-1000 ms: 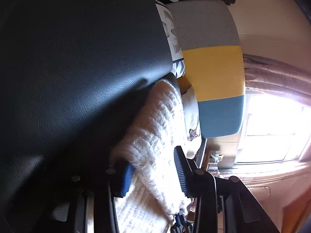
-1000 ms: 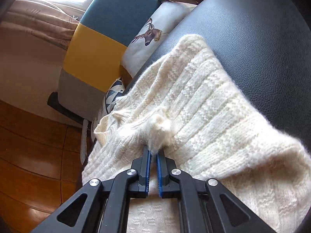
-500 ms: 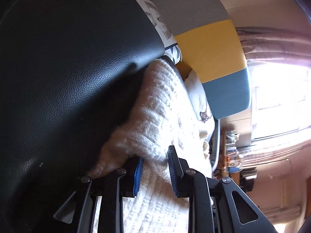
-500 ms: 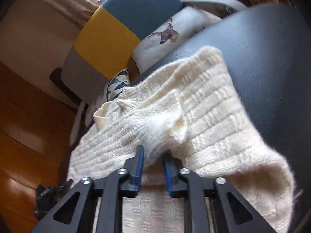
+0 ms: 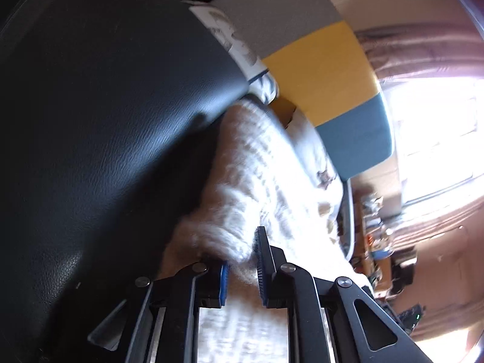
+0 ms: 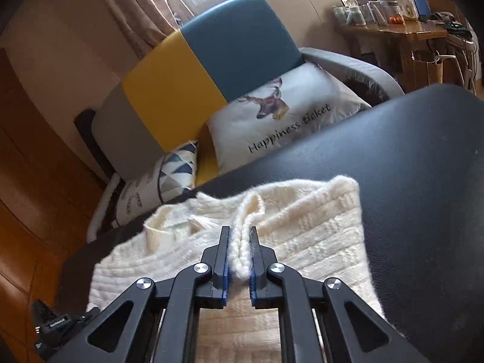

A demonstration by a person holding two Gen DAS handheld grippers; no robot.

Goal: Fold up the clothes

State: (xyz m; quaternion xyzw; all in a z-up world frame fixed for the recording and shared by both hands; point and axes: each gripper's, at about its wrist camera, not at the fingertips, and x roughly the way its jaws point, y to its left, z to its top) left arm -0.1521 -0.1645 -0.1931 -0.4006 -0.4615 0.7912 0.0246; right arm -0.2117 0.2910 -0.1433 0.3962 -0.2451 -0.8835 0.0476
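In the left wrist view, my left tool is closing on a fluffy fold of the cream knit sweater lying on the black leather surface, while in the right wrist view, my right tool is pinching a raised ridge of that sweater.

Left wrist view smeared by motion: cream knit sweater shows no clear stitch pattern, clutter on the far desk unreadable. Sweater's near part runs off the bottom edge in both views, partly behind the gripper frames. Striped armchair: seat hidden behind the deer cushion and black leather surface.
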